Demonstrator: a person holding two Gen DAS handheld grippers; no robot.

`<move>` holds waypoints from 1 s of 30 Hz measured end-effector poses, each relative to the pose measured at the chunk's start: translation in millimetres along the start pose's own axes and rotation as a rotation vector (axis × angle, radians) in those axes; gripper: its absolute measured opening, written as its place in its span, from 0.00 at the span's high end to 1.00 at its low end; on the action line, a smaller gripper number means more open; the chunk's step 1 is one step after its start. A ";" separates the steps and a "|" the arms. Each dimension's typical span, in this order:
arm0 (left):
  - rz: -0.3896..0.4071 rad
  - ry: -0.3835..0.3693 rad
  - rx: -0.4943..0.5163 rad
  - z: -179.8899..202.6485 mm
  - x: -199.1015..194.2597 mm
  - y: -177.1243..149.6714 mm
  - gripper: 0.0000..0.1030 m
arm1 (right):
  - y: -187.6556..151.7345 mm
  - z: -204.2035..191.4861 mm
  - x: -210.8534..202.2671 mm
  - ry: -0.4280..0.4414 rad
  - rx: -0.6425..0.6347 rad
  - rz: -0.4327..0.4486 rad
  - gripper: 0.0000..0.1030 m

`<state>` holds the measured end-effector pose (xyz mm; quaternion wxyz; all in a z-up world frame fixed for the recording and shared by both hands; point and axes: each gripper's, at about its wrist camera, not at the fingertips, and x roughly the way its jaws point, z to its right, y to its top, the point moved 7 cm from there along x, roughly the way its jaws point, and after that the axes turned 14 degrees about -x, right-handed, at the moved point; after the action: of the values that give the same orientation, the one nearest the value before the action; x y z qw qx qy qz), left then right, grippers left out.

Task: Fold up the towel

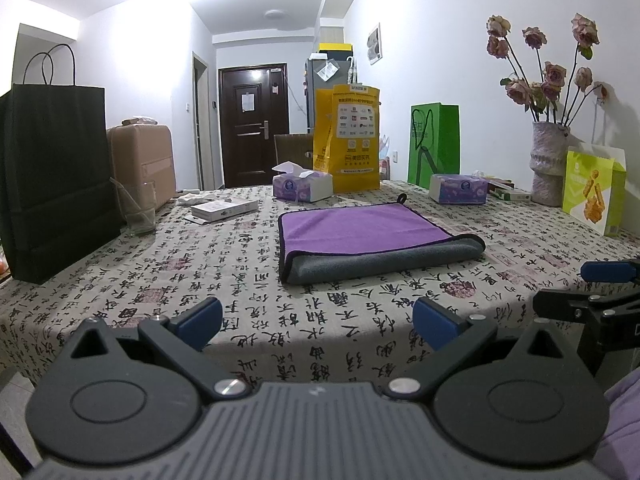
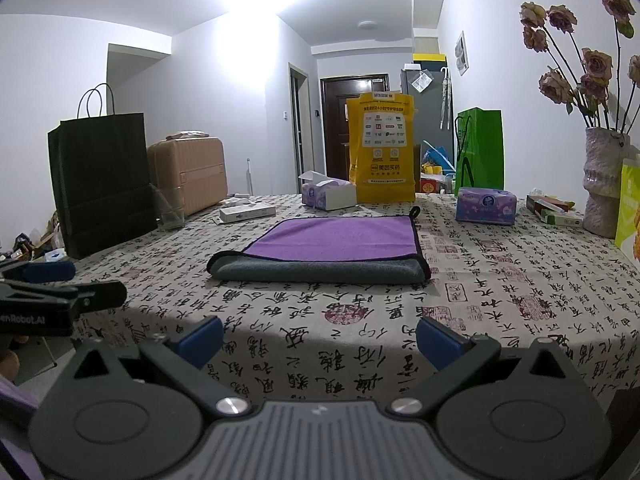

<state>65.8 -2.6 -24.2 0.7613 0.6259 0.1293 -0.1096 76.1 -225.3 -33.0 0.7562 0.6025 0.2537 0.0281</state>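
Observation:
A purple towel with a grey underside lies folded in half on the calligraphy-print tablecloth, its grey fold edge toward me; it also shows in the right wrist view. A small black hanging loop sits at its far right corner. My left gripper is open and empty, held above the table's near edge, well short of the towel. My right gripper is open and empty too, at the near edge. Each gripper shows at the side of the other's view.
A black paper bag and a glass stand at the left. Two tissue boxes, a yellow bag, a green bag, a vase of flowers and a snack bag line the back and right.

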 end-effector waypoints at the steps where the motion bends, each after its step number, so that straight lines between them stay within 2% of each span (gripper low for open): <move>1: 0.000 0.000 0.000 0.0 0.0 0.0 0.00 | 0.0 -0.1 0.0 0.000 0.000 0.000 0.00; 19: -0.007 -0.004 -0.002 -0.3 2.1 -1.3 0.00 | -1.1 0.8 0.7 0.001 0.004 0.000 0.00; 23: -0.015 0.031 -0.027 -6.3 14.4 0.5 0.00 | -3.3 8.4 8.7 -0.028 0.019 -0.001 0.00; 30: 0.000 0.054 -0.050 -13.4 42.6 20.8 0.00 | 9.8 21.3 25.7 -0.087 -0.035 0.094 0.00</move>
<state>111.9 14.4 -21.7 0.7730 0.6092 0.1525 -0.0896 110.0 -232.7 -29.8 0.7747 0.6012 0.1915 0.0417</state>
